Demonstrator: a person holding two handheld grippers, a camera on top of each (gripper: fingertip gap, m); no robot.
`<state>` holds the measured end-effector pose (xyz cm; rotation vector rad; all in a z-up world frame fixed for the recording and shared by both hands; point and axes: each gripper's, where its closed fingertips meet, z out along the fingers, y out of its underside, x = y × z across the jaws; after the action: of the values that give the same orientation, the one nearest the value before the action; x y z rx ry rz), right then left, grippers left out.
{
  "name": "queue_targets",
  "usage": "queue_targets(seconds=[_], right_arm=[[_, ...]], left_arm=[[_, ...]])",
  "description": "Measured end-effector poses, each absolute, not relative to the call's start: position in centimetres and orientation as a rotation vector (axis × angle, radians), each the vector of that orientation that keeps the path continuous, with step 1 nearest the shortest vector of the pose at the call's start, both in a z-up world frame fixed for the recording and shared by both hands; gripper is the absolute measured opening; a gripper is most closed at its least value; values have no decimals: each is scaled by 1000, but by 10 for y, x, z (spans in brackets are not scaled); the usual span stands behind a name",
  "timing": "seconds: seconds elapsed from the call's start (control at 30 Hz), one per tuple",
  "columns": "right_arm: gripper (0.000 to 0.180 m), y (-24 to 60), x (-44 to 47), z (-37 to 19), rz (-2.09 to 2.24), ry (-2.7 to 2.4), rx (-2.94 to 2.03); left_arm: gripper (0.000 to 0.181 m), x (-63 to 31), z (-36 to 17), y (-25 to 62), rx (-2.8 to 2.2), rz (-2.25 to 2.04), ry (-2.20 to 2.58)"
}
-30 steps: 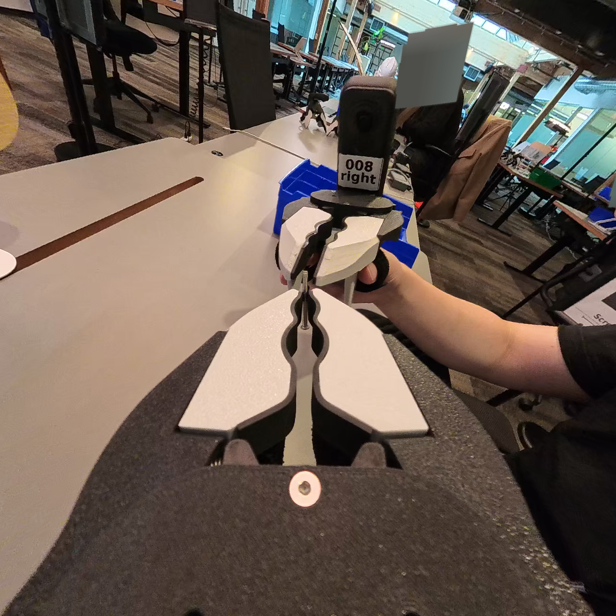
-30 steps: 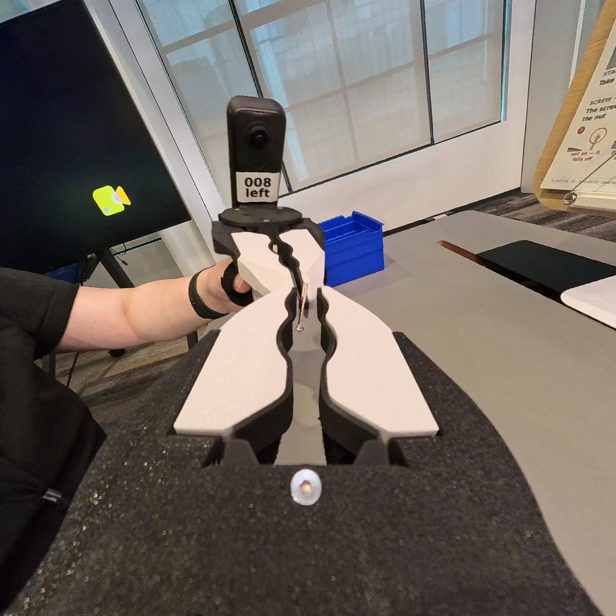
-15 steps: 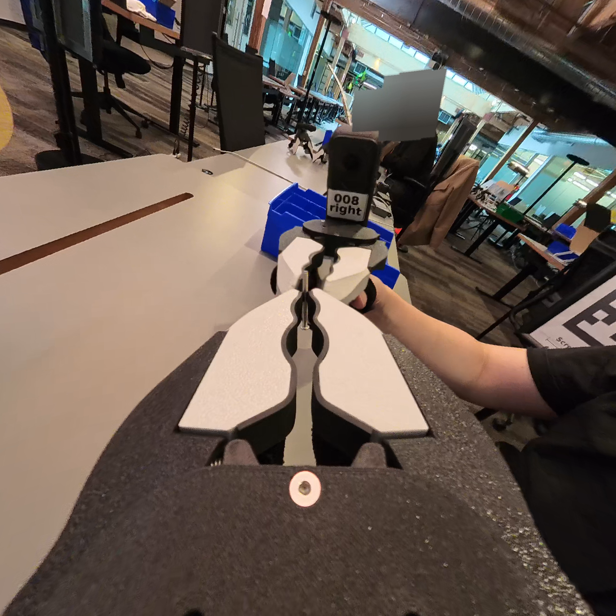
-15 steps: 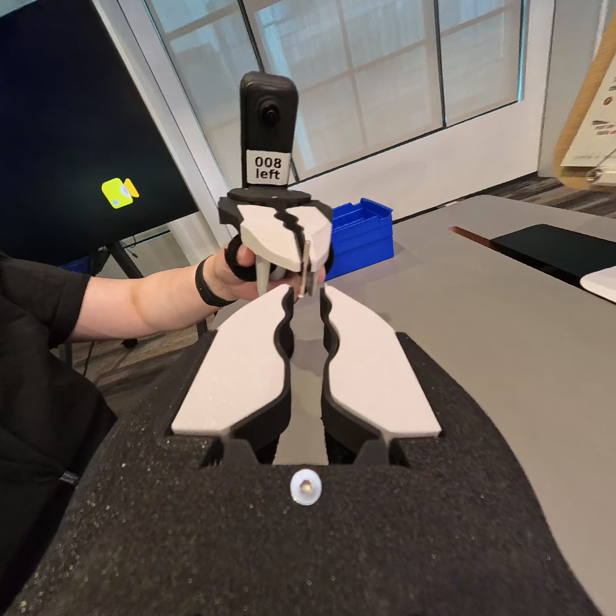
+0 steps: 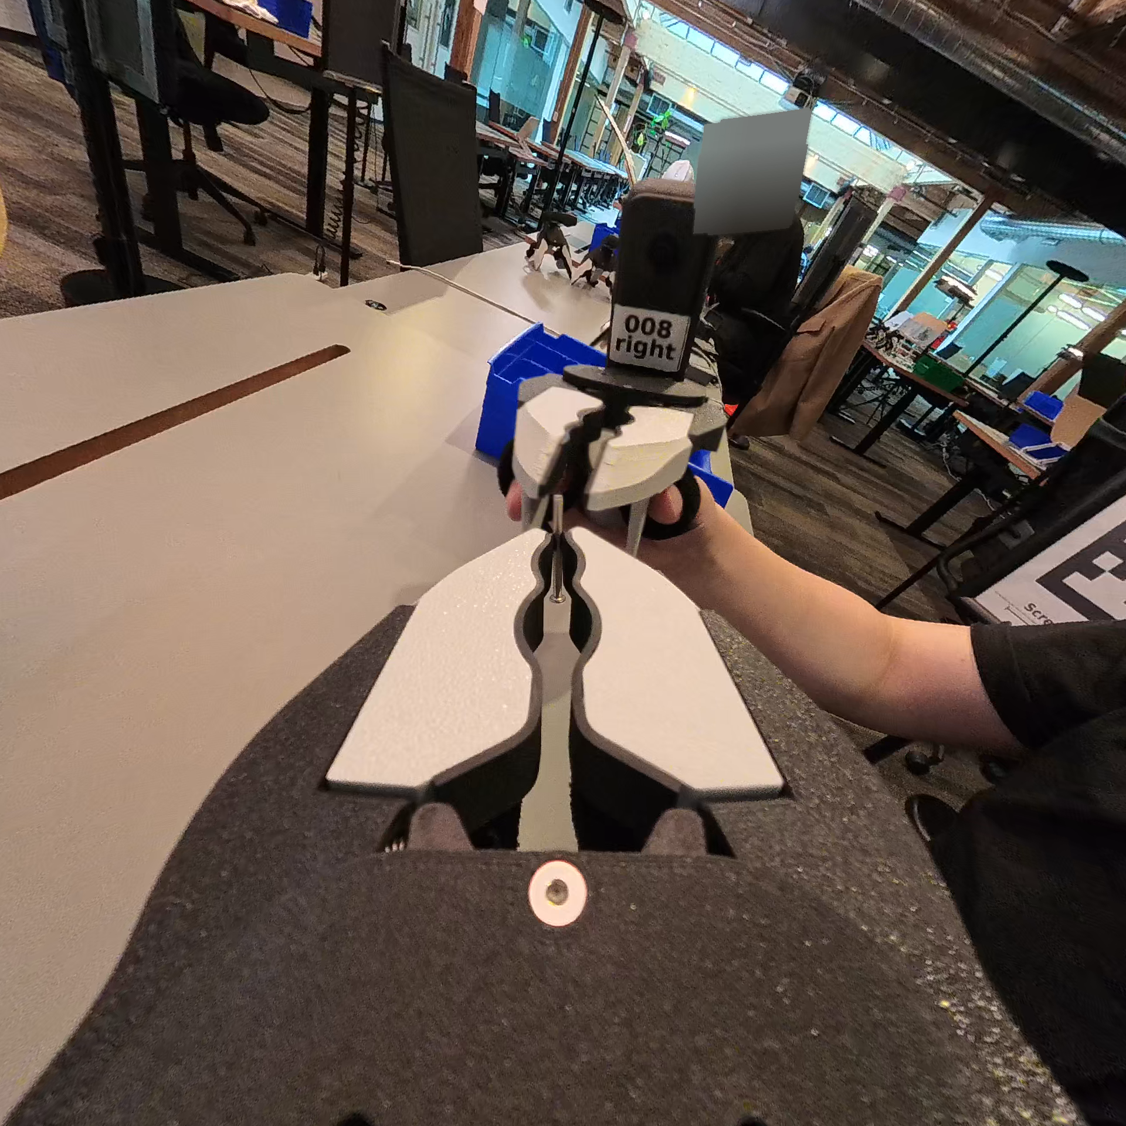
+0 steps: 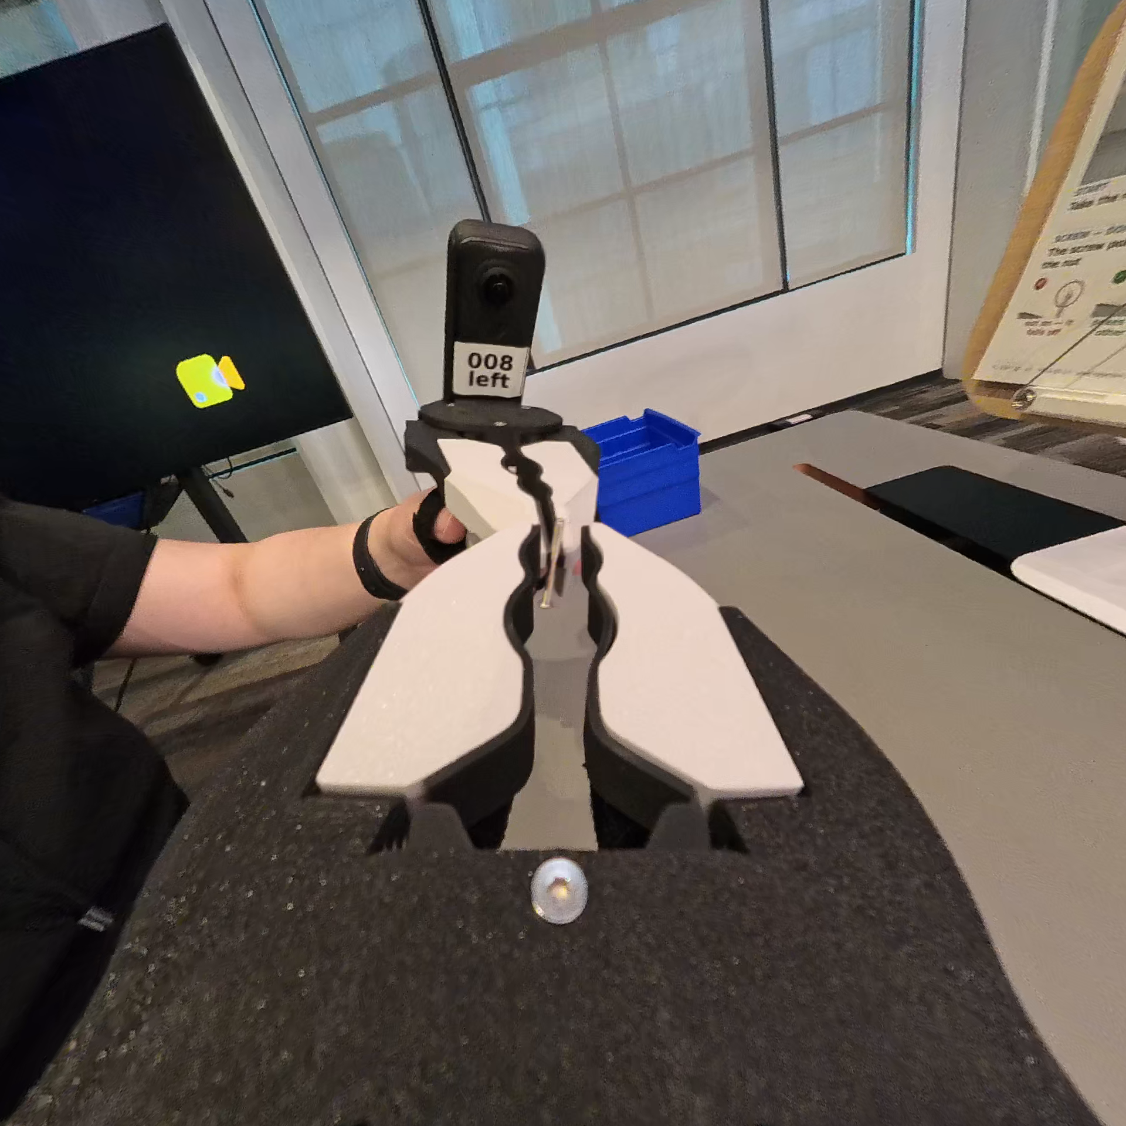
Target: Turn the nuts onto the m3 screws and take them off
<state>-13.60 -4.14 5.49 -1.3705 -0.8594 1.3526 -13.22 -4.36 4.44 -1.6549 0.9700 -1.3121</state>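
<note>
Your screw (image 5: 556, 551) is too thin to show any thread, and you cannot tell whether a nut sits on it. Its far end vanishes inside the right tongs (image 5: 551, 487), whose tips face you and hide their own grip. In the right wrist view the screw (image 6: 552, 563) runs back into the left tongs (image 6: 548, 518), and motion blur softens that spot. Your blue bin (image 5: 518, 378) is half covered by the far tongs. The poster (image 6: 1060, 256) is cut by the frame edge and blurred. Your counter (image 5: 213, 548) runs off the left edge.
</note>
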Motion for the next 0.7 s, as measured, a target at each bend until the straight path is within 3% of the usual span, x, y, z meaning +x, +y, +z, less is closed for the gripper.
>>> queue_targets(seconds=[0.7], right_arm=[[2,-52,-140,51,1404,-933,-1335]], left_arm=[[6,-132,41,-55,-1646,-1350,1027]])
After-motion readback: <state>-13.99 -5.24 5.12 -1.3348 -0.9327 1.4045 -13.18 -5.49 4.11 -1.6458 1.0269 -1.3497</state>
